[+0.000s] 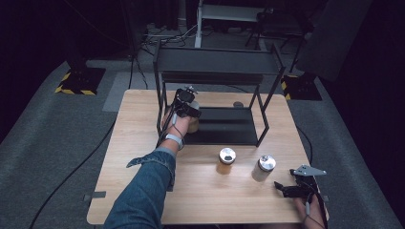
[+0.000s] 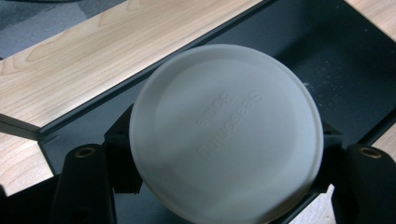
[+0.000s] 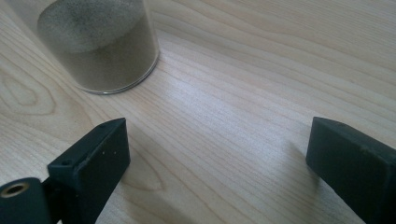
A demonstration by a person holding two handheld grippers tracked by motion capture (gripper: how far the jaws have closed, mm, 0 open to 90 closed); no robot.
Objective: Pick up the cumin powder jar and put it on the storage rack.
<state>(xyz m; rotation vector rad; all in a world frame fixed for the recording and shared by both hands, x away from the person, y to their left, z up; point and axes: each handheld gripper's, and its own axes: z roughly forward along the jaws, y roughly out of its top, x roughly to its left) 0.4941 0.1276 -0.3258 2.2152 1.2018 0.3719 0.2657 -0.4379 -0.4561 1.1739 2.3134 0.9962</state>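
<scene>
My left gripper (image 1: 190, 110) reaches into the black two-tier rack (image 1: 217, 61) and is shut on a jar (image 1: 193, 125) at the left end of the lower shelf (image 1: 229, 128). In the left gripper view the jar's round white lid (image 2: 226, 133) sits between the two black jaws, with the dark shelf (image 2: 322, 51) under it. My right gripper (image 1: 286, 188) rests at the table's front right, open, with bare wood between its jaws (image 3: 219, 154). A glass jar of grey-brown powder (image 3: 100, 42) stands just ahead and to the left of it, apart from the jaws.
Two silver-lidded jars stand on the wooden table (image 1: 143, 109) in front of the rack: one with amber contents (image 1: 227, 160), one paler (image 1: 264, 167). The rack's thin legs (image 1: 265, 125) frame the lower shelf. Cables and stands lie on the grey floor beyond.
</scene>
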